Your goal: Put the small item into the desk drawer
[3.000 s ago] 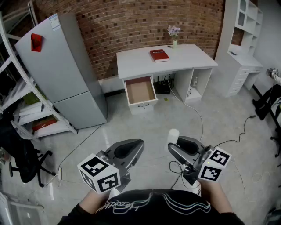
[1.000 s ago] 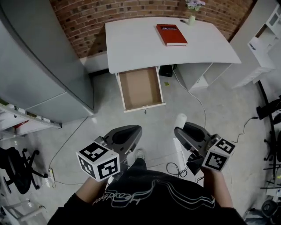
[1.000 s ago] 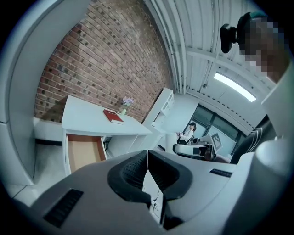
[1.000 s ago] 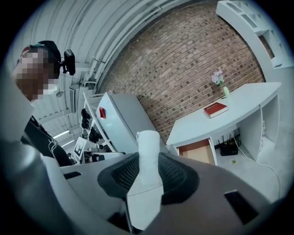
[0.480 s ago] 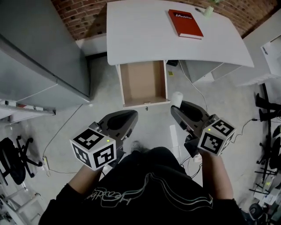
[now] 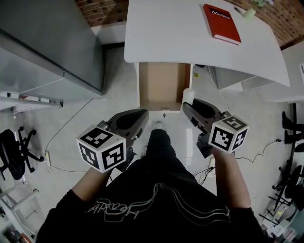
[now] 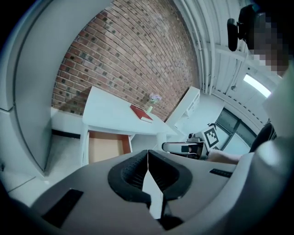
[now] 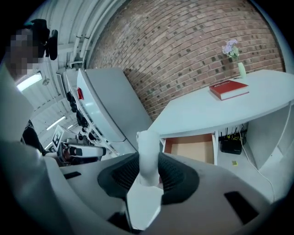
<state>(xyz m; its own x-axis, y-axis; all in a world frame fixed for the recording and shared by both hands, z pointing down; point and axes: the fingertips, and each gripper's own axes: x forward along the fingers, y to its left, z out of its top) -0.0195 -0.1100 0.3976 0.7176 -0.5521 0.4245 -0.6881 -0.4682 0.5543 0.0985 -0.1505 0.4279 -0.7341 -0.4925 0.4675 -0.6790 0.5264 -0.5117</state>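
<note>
My right gripper is shut on a small white cylinder, which sticks up between the jaws. It hovers just right of the front corner of the open desk drawer, whose brown inside shows bare in the right gripper view too. My left gripper is shut with nothing in it, its jaws meeting at the tip, and it hangs near the drawer's front left. The drawer lies ahead of it.
The white desk carries a red book and a small vase with flowers. A grey fridge stands left of the desk. Cables lie on the floor at the right, an office chair at far left.
I have walked up to the desk; the drawer has come much nearer and now lies just beyond both grippers. The right gripper still holds the white cylinder.
</note>
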